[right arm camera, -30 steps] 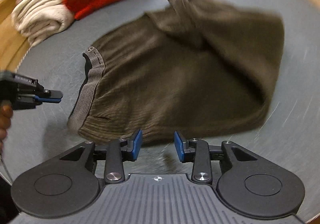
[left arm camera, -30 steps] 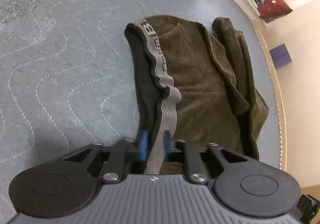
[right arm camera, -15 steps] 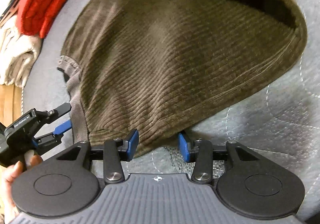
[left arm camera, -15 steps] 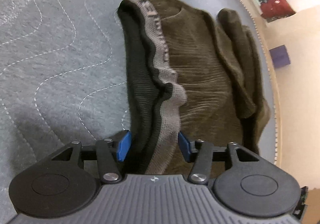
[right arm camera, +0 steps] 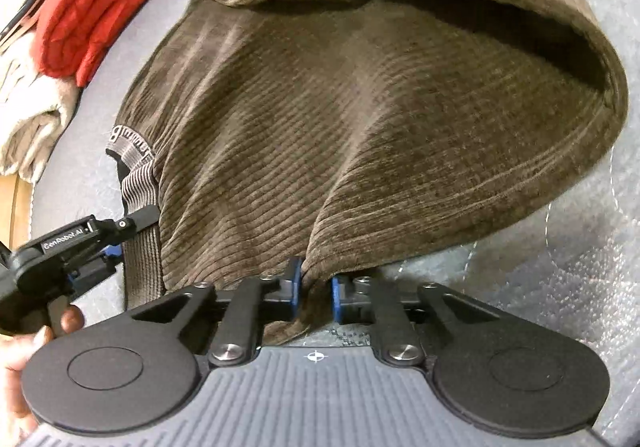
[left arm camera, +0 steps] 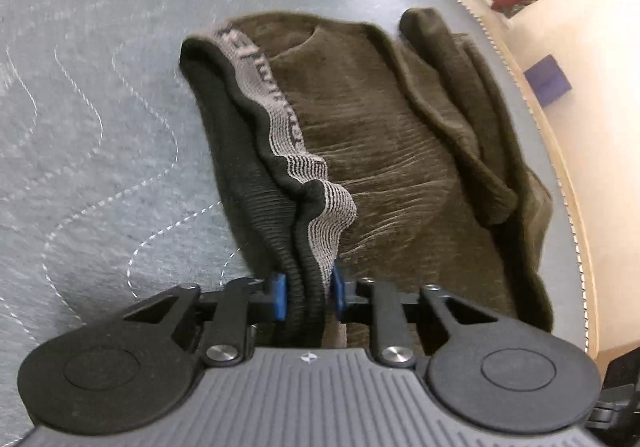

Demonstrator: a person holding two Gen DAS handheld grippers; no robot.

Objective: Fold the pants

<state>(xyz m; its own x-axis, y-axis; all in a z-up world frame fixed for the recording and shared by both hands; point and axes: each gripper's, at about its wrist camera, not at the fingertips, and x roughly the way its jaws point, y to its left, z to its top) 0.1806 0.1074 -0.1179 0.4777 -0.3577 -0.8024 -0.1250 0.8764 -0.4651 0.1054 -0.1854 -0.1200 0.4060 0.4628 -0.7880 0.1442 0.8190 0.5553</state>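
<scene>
Brown corduroy pants (left arm camera: pixel 400 151) lie folded over on the grey quilted mat (left arm camera: pixel 88 119), legs doubled along the right side. Their grey-and-black elastic waistband (left arm camera: pixel 276 115) runs toward me. My left gripper (left arm camera: pixel 307 297) is closing, and its blue pads pinch the bunched waistband at its near end. In the right wrist view the pants (right arm camera: pixel 360 119) fill the middle, and my right gripper (right arm camera: pixel 314 295) is closing on the near bottom edge of the brown cloth, which sits squeezed between its pads. The left gripper (right arm camera: pixel 114 247), held by a hand (right arm camera: pixel 24 351), shows at the left on the waistband (right arm camera: pixel 140 207).
A red folded garment (right arm camera: pixel 100 3) and a cream one (right arm camera: pixel 28 115) lie beyond the pants near the mat's edge. The mat's stitched rim (left arm camera: pixel 560 183) curves down the right side, with a tan floor and a purple block (left arm camera: pixel 548 81) past it.
Both grippers' jaws stood apart half a second ago and have since closed, the left on the waistband, the right on the pants' near edge. Both dropped a little closer to the cloth.
</scene>
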